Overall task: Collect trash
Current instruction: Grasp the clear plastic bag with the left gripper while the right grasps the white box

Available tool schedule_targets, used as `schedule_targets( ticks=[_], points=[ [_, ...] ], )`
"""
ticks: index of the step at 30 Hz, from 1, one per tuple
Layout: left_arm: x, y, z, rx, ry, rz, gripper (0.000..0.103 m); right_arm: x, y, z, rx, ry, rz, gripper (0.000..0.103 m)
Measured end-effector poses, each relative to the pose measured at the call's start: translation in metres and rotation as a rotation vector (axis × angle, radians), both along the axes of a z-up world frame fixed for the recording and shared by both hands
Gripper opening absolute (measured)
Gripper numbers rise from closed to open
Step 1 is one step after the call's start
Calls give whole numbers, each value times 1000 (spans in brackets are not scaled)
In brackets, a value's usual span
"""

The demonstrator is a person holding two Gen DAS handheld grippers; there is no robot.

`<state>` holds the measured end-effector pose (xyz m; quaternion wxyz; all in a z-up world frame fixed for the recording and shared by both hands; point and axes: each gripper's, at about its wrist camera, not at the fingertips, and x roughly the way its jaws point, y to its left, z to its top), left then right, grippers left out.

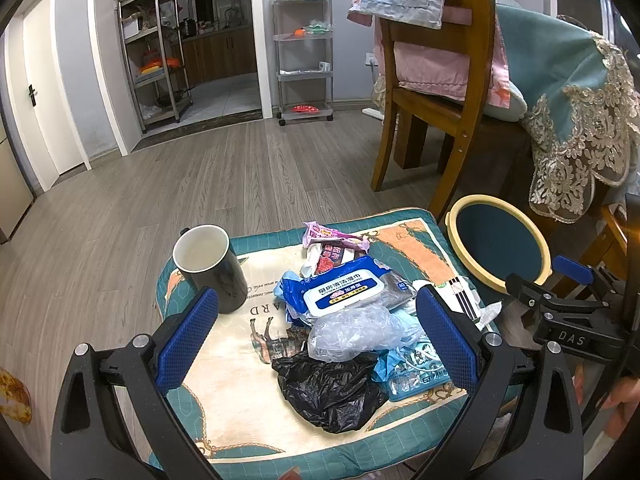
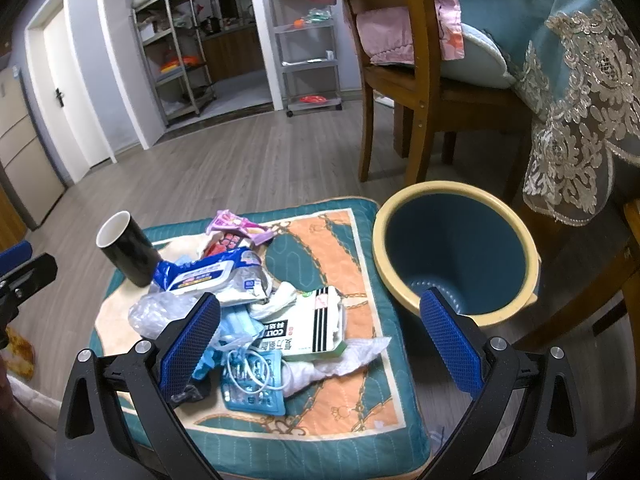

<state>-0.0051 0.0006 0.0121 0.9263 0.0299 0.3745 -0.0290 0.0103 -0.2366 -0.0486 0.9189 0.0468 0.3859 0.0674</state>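
We see a trash pile (image 1: 352, 328) heaped on a patterned cushion (image 1: 224, 392), taken here as our landmark. Left gripper (image 1: 316, 336) hangs over the cushion's near edge, blue pads spread wide with nothing between them; the pile sits just beyond and between the pads. Right gripper (image 2: 320, 340) is also spread wide and empty, its left pad over the pile's near side, its right pad past the cushion's right edge.

On the cushion: black mug (image 1: 210, 268) upright at the far left corner, apart from the pile. Wet wipes pack (image 1: 340, 292), blue and white, in the middle of the heap. Purple wrapper (image 1: 332, 236) at the far side. Clear plastic bag (image 1: 352, 332) crumpled just nearer than the wipes. Black plastic bag (image 1: 332, 392) at the near side. Striped white carton (image 2: 316, 324) toward the cushion's right, with a crumpled tissue (image 2: 352, 356) touching its near edge. Blue blister pack (image 2: 252, 384) with a white cord across it at the near side.

Trash bin (image 2: 456, 252), dark blue inside with yellow rim, stands just beside the cushion's right edge. Wooden chair (image 2: 404, 92) stands on the floor beyond the cushion.
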Motion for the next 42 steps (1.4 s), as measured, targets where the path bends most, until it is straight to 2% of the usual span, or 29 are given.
schedule_targets(
  ticks=[12, 15, 20, 25, 28, 30, 34, 36, 38, 42],
  points=[
    [18, -6, -8, -8, 7, -41, 97, 29, -39, 3, 98, 41, -76, 99],
    [33, -13, -14, 2, 11, -45, 97, 38, -40, -9, 135, 98, -50, 99],
    [69, -11, -35, -75, 33, 3, 97, 55, -30, -26, 109, 145, 26, 98],
    [95, -13, -58, -11, 44, 5, 97, 67, -25, -43, 147, 194, 68, 94],
    [97, -13, -68, 0, 62, -24, 96, 70, -22, -51, 155, 216, 95, 81],
    [91, -15, -72, 10, 76, -46, 91, 70, -22, -54, 163, 234, 106, 74],
    [72, -19, -77, -44, 111, -103, 90, 72, -28, -62, 215, 274, 83, 72],
    [67, -24, -85, -27, 140, -126, 86, 74, -27, -66, 235, 291, 74, 72],
    [65, -28, -98, -1, 188, -148, 76, 74, -23, -70, 236, 311, 82, 72],
    [60, -34, -117, 55, 254, -189, 70, 75, -13, -82, 202, 358, 117, 72]
  ],
)
